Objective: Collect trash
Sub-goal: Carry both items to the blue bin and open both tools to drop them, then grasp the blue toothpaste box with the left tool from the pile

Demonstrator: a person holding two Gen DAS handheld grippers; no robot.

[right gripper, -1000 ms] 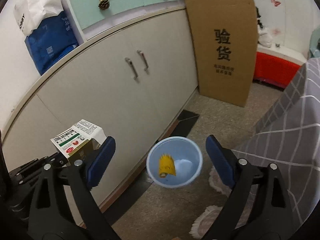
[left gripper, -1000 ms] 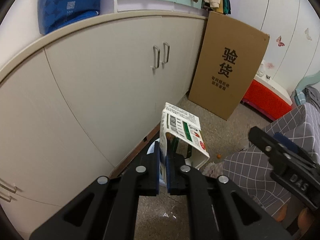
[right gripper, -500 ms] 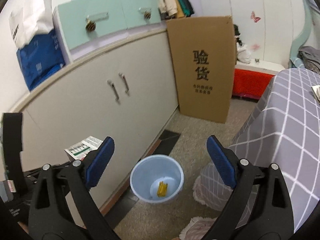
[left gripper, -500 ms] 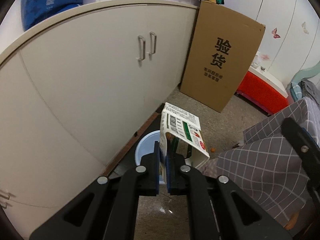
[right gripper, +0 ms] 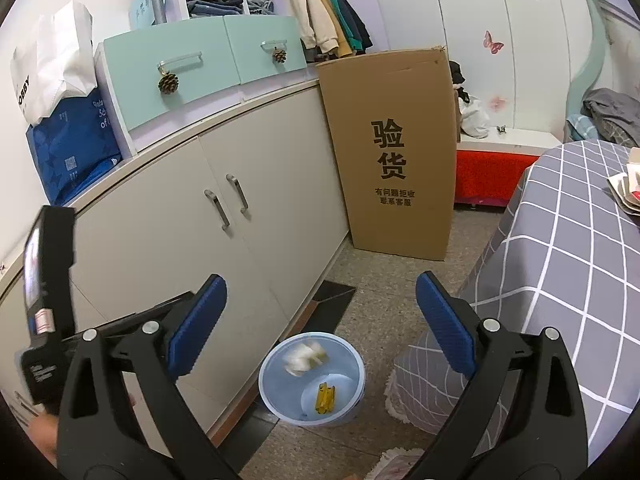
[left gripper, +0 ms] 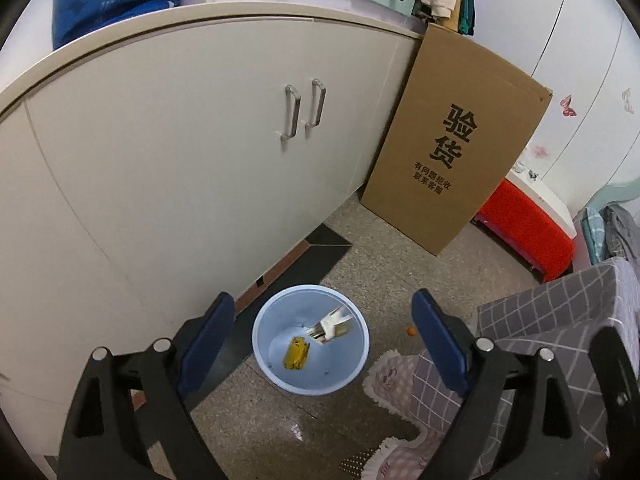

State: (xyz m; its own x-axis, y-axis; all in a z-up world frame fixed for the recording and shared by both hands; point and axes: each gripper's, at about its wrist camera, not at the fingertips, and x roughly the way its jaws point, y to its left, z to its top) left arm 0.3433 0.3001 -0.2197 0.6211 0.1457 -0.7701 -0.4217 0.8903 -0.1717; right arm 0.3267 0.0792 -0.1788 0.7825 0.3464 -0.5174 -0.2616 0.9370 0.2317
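Note:
A light blue bin (left gripper: 311, 340) (right gripper: 312, 378) stands on the floor by the cupboard. A white carton (left gripper: 333, 323) (right gripper: 304, 357), blurred, is dropping into it, above a yellow wrapper (left gripper: 296, 353) (right gripper: 325, 397) on the bottom. My left gripper (left gripper: 323, 338) hangs above the bin, its jaws opening wide with nothing between them. My right gripper (right gripper: 320, 328) is open and empty, higher up and to the side of the bin. The left gripper's body shows at the left edge of the right wrist view.
A cream cupboard (left gripper: 180, 152) runs along the left. A tall cardboard box (left gripper: 456, 152) leans against it. A grey checked cloth (right gripper: 568, 248) covers furniture on the right, a fringed mat (left gripper: 394, 376) lies next to the bin, and a red box (left gripper: 528, 232) sits behind.
The left gripper opened and let go of the white carton, which now falls into the bin. The right gripper's view tilted up a little.

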